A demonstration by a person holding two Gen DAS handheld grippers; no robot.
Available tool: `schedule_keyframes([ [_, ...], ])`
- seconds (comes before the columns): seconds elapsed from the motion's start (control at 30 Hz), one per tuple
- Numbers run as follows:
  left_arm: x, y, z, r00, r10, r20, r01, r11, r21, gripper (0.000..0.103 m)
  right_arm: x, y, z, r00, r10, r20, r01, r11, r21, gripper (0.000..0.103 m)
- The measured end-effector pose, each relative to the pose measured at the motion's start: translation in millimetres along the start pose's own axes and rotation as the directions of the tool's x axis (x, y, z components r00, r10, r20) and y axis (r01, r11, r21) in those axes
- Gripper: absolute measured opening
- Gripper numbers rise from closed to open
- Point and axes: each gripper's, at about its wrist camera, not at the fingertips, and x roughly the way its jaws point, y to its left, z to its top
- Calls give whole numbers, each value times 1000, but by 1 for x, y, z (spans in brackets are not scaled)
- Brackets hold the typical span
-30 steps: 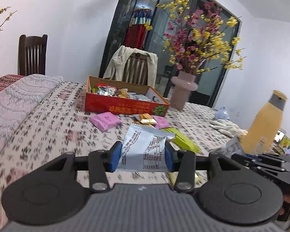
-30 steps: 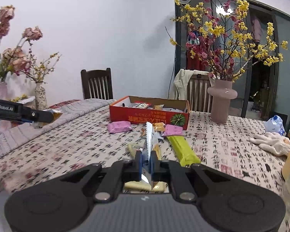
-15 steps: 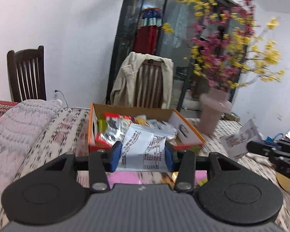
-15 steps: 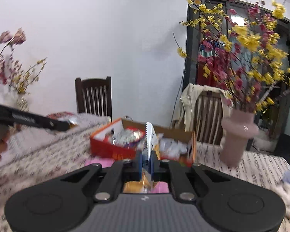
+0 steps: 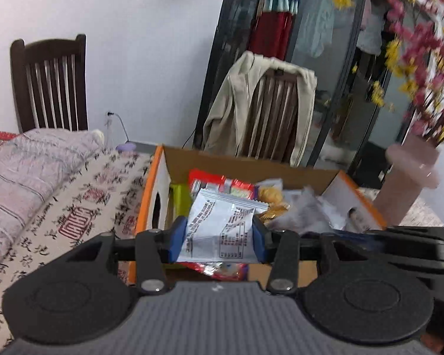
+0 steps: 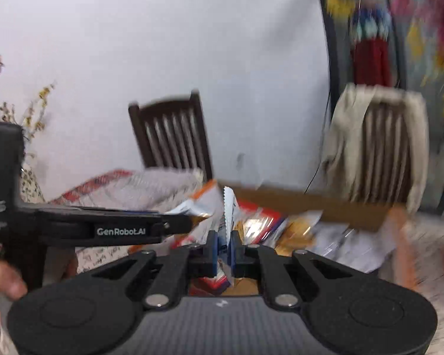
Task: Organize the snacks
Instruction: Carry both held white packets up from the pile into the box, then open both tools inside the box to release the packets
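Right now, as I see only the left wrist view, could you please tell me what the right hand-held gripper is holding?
Observer: The right hand-held gripper is shut on a thin packet, seen edge-on with a serrated top.
Operator: Thank you; where is it pointing?
Observer: Toward the open cardboard box, with loose snacks just past its fingertips.
Operator: Does your side show my left one, which grips the white packet?
Observer: Yes, the left hand-held gripper reaches in from the left edge, with a person's hand below it.
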Motion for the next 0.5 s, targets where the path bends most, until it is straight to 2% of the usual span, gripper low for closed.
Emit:
schedule_keyframes([
  [0.1,16,6,-10,1000,-8,-24,8,1000,-9,49,41,-9,-9,997,10,-72,-7,999,35,7],
  [0.17,21,9,-16,999,-18,-29,18,1000,-13,59,56,-22,-22,994,15,-111,-3,995,102,10],
  [0.2,21,9,-19,999,-29,-17,29,1000,10,64,59,-24,-28,993,-3,-122,17,994,110,15],
  [0.23,20,6,-21,999,-31,-6,31,999,42,74,60,-25,-34,992,-31,-122,43,995,95,20],
  [0.27,19,4,-22,999,-35,-3,35,998,58,76,60,-24,-38,992,-44,-114,55,994,91,25],
  [0.43,-2,5,-17,999,-42,-6,42,999,20,81,50,-28,-38,991,-82,-105,91,992,87,46],
  [0.5,-12,6,-14,1000,-30,0,30,999,22,83,40,-30,-35,990,-89,-110,97,993,73,47],
])
